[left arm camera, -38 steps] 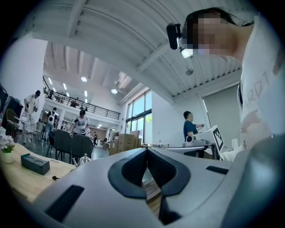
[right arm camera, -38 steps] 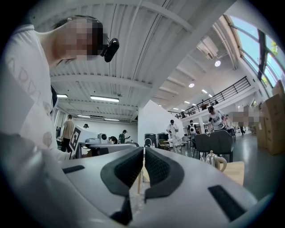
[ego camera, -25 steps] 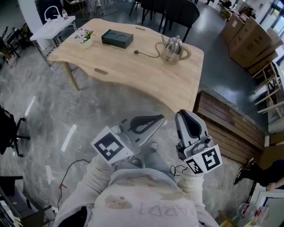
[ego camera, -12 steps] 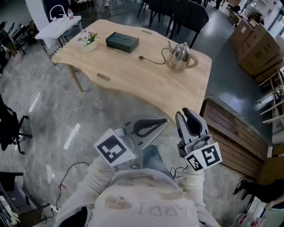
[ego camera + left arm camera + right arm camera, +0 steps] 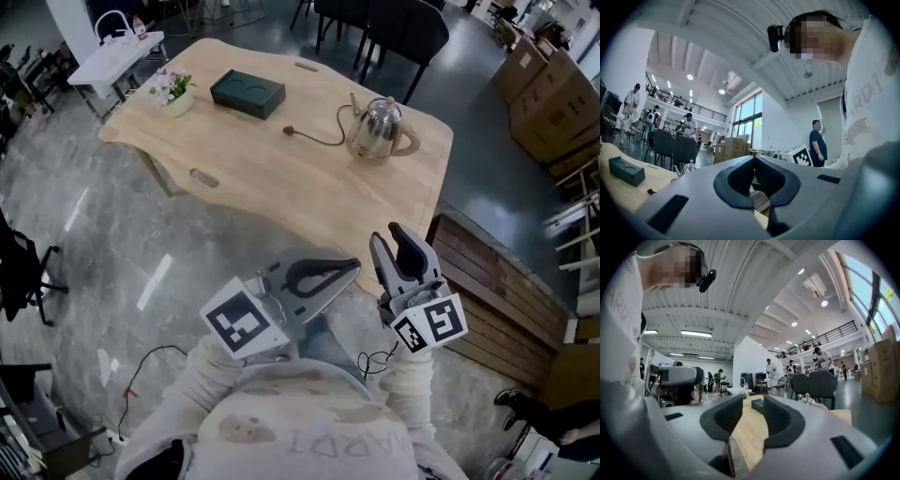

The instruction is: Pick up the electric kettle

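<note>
- We see the left gripper [image 5: 349,268] held low in front of the person's body and pointing level toward the table [image 5: 281,187]. Its jaws are clenched, tips touching, with nothing between them.
- The right gripper [image 5: 386,236] is just to the right of the left one and also level. Its jaws stand apart and have just been opening. Nothing is between the pads, so it is released and empty.
- The electric kettle [image 5: 379,128] stands upright on the table, well ahead of both grippers and touching neither.
- In the left gripper view the kettle [image 5: 687,167] shows left of the jaws, and in the right gripper view [image 5: 808,401] it shows right of them.
- It is shiny metal. Seen from above, its spout is on the left and its handle on the right.
- A dark cord [image 5: 319,139] runs across the tabletop from the kettle's left side to a plug end, ahead of the left gripper.
- A dark green box [image 5: 247,94] lies flat on the table, well ahead and to the left of the left gripper.
- Farther left still, a small flower pot [image 5: 172,87] sits near the table's corner.
- A slatted wooden bench [image 5: 487,272] stands on the floor near the right gripper's right side.
- Cardboard boxes [image 5: 553,94] are stacked far ahead on that same side.
</note>
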Demonstrator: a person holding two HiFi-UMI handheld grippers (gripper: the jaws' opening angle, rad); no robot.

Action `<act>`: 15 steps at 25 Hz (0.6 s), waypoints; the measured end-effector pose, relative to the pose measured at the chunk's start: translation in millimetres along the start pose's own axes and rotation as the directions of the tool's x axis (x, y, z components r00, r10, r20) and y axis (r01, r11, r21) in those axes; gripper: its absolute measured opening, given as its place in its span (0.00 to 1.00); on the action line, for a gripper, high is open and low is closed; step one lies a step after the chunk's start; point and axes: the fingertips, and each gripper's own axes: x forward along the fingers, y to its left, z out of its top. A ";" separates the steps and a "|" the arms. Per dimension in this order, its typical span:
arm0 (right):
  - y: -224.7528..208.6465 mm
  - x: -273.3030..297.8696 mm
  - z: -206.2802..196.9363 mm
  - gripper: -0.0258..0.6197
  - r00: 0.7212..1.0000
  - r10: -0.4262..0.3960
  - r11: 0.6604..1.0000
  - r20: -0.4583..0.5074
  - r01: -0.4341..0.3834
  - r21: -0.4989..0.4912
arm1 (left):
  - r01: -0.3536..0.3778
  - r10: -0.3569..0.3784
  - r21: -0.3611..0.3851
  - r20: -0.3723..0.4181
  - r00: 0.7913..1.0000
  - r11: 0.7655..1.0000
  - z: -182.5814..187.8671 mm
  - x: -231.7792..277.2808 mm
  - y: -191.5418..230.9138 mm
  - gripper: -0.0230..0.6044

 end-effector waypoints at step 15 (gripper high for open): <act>-126.2 62.1 -37.2 0.24 0.995 -0.012 1.000 -0.097 0.014 0.022 | 0.034 -0.036 -0.060 -0.026 0.999 0.998 -13.5 88.7 62.7 0.06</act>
